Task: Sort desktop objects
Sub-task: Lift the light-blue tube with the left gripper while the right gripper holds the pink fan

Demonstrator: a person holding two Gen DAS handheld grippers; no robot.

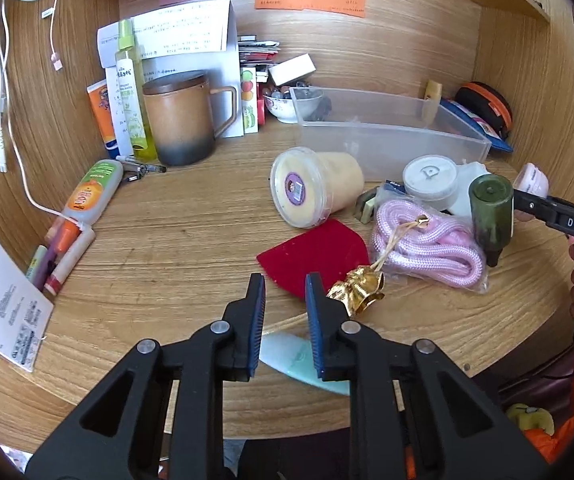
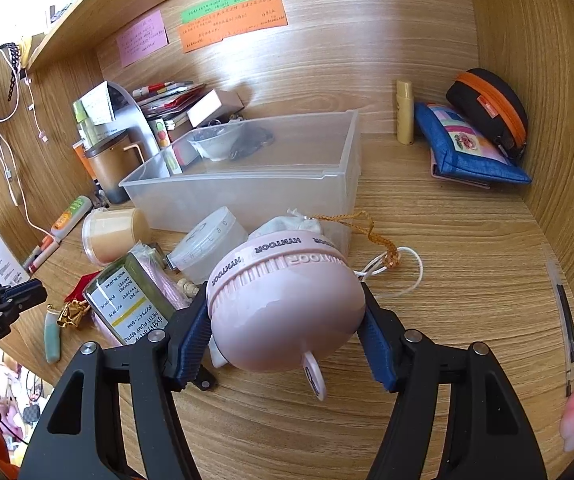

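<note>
- Right wrist view: the right gripper (image 2: 287, 332), at lower centre, has its blue pads clamped on the sides of a round pink case (image 2: 283, 304), lifted off the wooden desk (image 2: 467, 280).
- A clear plastic bin (image 2: 247, 184) stands behind the case at frame centre; a green pump bottle (image 2: 127, 304) lies just left of it.
- Left wrist view: the left gripper (image 1: 285, 304), at lower centre, has its jaws narrowly parted and holds nothing, over a red cloth (image 1: 319, 256) and beside a gold ornament (image 1: 357, 292).
</note>
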